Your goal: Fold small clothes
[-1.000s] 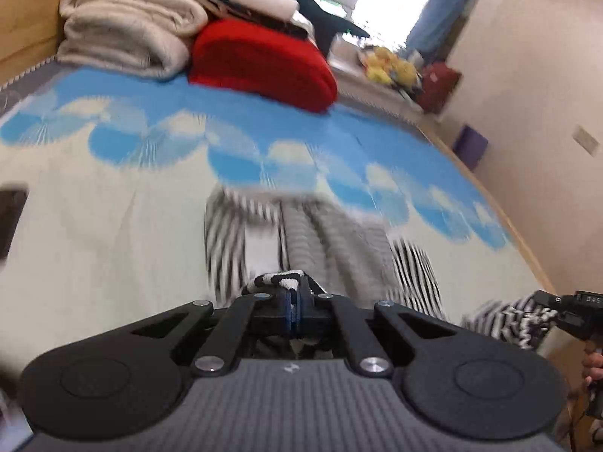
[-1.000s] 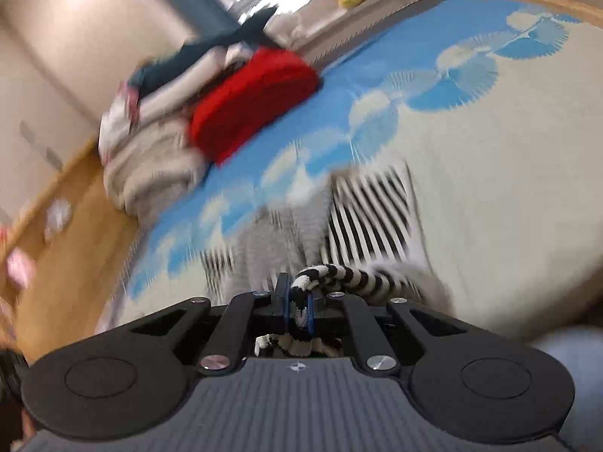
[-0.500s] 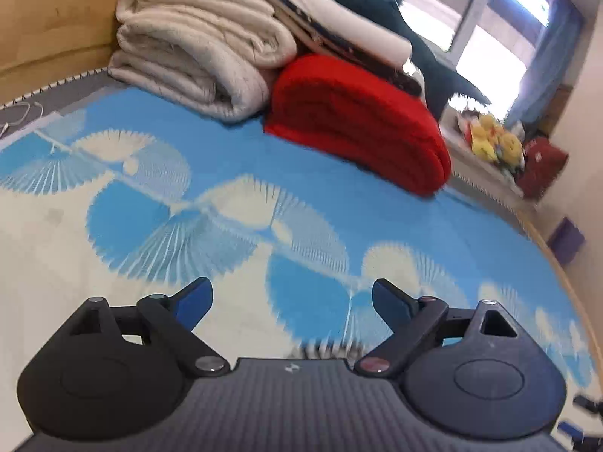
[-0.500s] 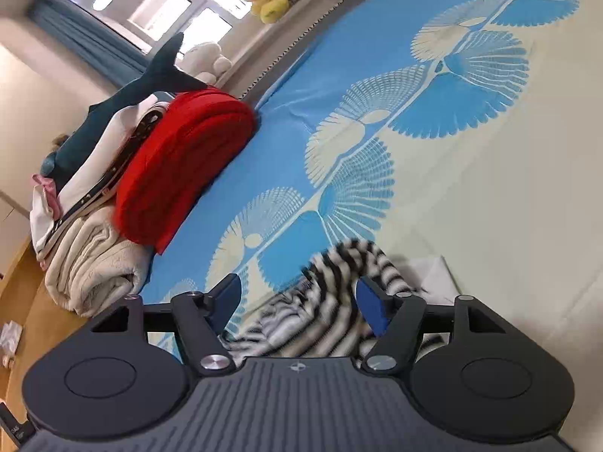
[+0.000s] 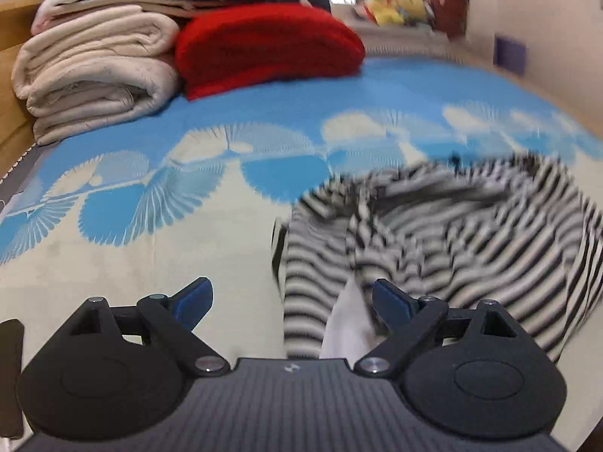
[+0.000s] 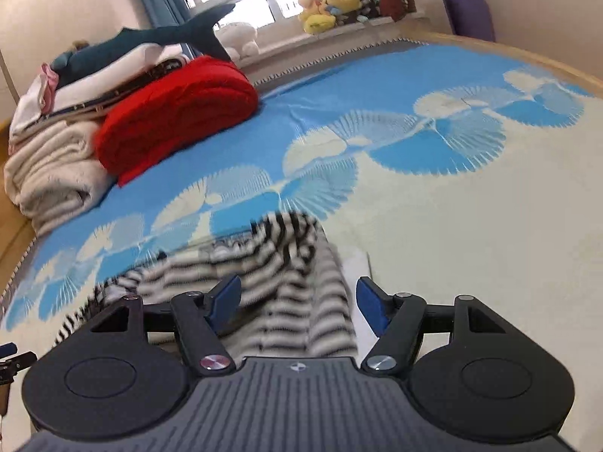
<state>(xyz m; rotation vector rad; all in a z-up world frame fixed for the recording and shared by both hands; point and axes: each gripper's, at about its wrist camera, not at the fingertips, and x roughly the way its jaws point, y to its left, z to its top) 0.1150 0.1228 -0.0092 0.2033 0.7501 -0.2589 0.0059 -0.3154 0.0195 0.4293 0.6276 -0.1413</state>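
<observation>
While both tools hover over the bed, left gripper (image 5: pixel 292 303) has jaws wide apart, nothing clamped; they have just been opening. Striped garment (image 5: pixel 433 241), black-and-white, lies crumpled on the blue-and-cream fan-print bedspread (image 5: pixel 150 196), mostly right of and under the left jaws. Right gripper (image 6: pixel 297 299) jaws also apart, just opened; same garment (image 6: pixel 286 297) lies loose between its pads, ungripped. Red folded blanket (image 6: pixel 177 113) and cream blanket (image 5: pixel 94 71) sit far back, touching.

Both tools, left (image 5: pixel 292 303) and right (image 6: pixel 297 303), have let go; the striped garment (image 5: pixel 433 241) now apparently lies loose.
</observation>
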